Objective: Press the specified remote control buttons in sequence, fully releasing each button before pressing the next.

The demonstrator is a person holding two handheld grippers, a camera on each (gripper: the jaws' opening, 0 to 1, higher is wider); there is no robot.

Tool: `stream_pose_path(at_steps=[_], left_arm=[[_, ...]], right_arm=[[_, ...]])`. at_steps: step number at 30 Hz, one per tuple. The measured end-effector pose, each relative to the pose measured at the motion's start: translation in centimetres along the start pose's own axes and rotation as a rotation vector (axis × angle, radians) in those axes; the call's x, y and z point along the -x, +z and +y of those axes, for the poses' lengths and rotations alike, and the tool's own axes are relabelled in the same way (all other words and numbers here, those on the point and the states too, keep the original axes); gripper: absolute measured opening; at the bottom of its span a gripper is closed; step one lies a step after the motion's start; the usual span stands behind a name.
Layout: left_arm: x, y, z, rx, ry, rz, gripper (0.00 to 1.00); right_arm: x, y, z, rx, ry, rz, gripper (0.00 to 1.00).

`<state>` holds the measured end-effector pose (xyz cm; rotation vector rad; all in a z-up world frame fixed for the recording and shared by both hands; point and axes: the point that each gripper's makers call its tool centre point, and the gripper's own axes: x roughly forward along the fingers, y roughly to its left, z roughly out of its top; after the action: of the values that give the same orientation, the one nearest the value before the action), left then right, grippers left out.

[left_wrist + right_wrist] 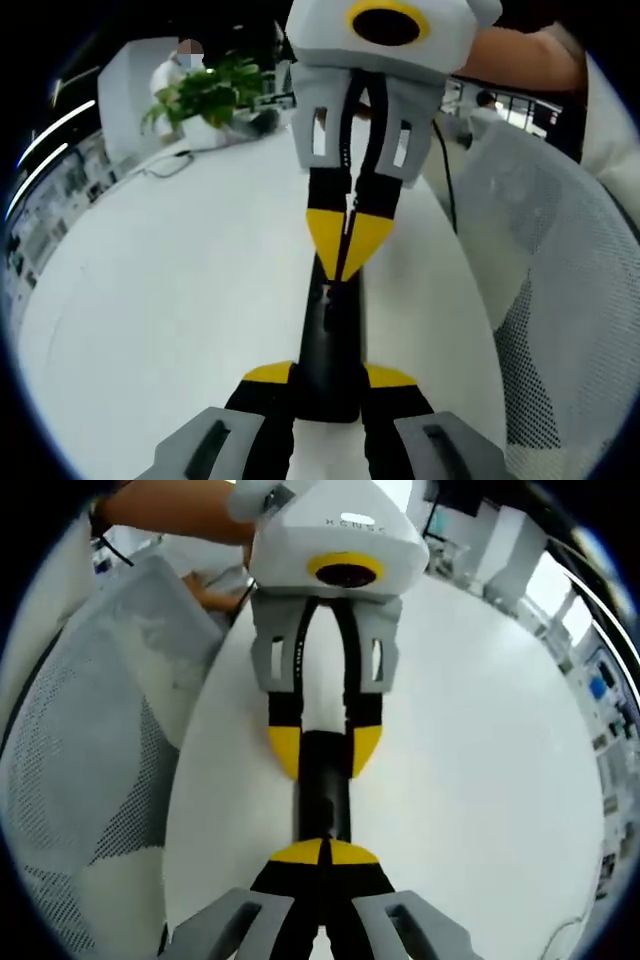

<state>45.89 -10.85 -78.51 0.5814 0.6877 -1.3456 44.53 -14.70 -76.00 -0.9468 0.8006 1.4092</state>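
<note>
A slim black remote control lies lengthwise over the white table. My left gripper is shut on its near end, one yellow tip on each side. The right gripper reaches in from the opposite side, shut, its joined yellow tips resting on the remote's top face. In the right gripper view the right gripper has its tips together at the remote, while the left gripper clamps the far end. The buttons are hidden by the tips.
A white mesh chair stands against the table's edge and shows again as the chair. A potted plant and a cable are at the table's far end, with a seated person behind.
</note>
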Motion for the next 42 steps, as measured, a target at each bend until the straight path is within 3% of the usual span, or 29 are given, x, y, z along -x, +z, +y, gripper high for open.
stream_pose_path(at_steps=[28, 42], left_arm=[[0.0, 0.1, 0.0, 0.001, 0.000, -0.003, 0.24], [0.0, 0.0, 0.0, 0.005, -0.001, -0.007, 0.24]], right_arm=[[-1.2, -0.3, 0.8, 0.031, 0.000, 0.005, 0.00], [-1.3, -0.3, 0.8, 0.115, -0.029, 0.039, 0.00]])
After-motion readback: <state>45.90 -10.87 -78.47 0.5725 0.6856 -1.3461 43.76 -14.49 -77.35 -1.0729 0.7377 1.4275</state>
